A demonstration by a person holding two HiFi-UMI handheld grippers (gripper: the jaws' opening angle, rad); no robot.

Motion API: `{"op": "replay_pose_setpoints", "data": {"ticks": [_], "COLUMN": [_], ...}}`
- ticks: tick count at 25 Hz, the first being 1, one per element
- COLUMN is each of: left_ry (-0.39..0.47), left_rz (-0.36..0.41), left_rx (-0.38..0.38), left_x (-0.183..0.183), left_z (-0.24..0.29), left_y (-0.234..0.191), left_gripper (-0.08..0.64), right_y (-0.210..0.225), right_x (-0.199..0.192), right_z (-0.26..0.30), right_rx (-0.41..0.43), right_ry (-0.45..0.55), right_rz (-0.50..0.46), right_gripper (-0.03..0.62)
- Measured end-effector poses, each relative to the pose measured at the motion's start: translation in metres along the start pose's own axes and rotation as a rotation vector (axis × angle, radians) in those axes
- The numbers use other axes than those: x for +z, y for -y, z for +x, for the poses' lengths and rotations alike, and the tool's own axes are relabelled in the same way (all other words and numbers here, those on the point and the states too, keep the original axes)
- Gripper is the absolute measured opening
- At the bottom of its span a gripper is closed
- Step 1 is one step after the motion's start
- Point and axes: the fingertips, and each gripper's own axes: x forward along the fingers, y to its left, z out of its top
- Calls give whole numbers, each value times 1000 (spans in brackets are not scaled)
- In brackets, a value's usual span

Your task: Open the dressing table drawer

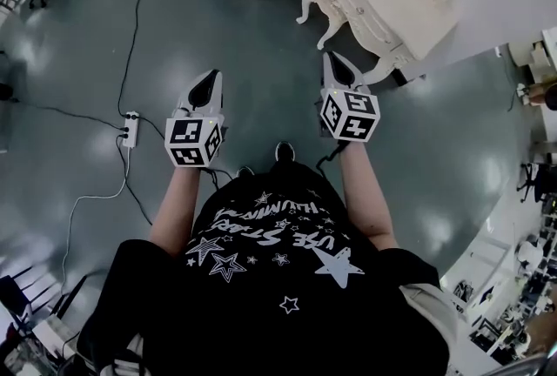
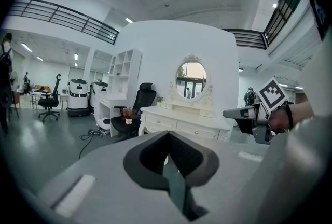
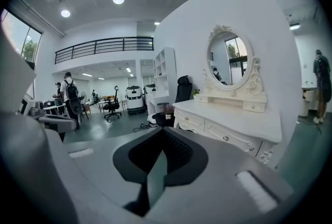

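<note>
Ahead of my right gripper (image 1: 334,59), well apart, stands the dressing table (image 3: 244,123) with its drawer (image 3: 236,141) shut; that gripper and my left gripper (image 1: 209,76) are pressed together, empty, so I judge this the approach, and next I must spread the jaws at the knob (image 3: 225,138)

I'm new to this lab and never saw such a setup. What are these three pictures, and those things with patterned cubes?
No robot: a person holds a two-jaw gripper in each hand, the left gripper and the right gripper; the marker cubes are part of them. The head view looks down from the person's head. The two gripper views come from cameras riding on each gripper, looking along its jaws. Both pairs of jaws are shut, holding nothing. Ahead stands a white dressing table with an oval mirror; its drawers are closed. A power strip lies on the floor.
</note>
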Motion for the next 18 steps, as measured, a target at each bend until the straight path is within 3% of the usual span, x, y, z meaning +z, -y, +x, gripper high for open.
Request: {"op": "replay_pose_setpoints", "data": {"ticks": [6, 9, 12, 18], "left_ry": [15, 25, 17, 2], "left_rz": [10, 6, -5, -12], "left_rx": [-2, 6, 11, 28], "left_x": [-4, -1, -4, -2], "left_z": [-17, -19, -16, 17], "left_y": [-30, -45, -56, -76], "left_gripper": [0, 1, 0, 0], "right_y": [-26, -32, -33, -23], "right_x": [0, 0, -5, 3], "right_z": [5, 13, 26, 76], "right_rx": [-5, -4, -8, 7], "right_ry": [42, 29, 6, 2], "right_rz": [18, 30, 38, 50], "right_gripper": [31, 141, 205, 232]}}
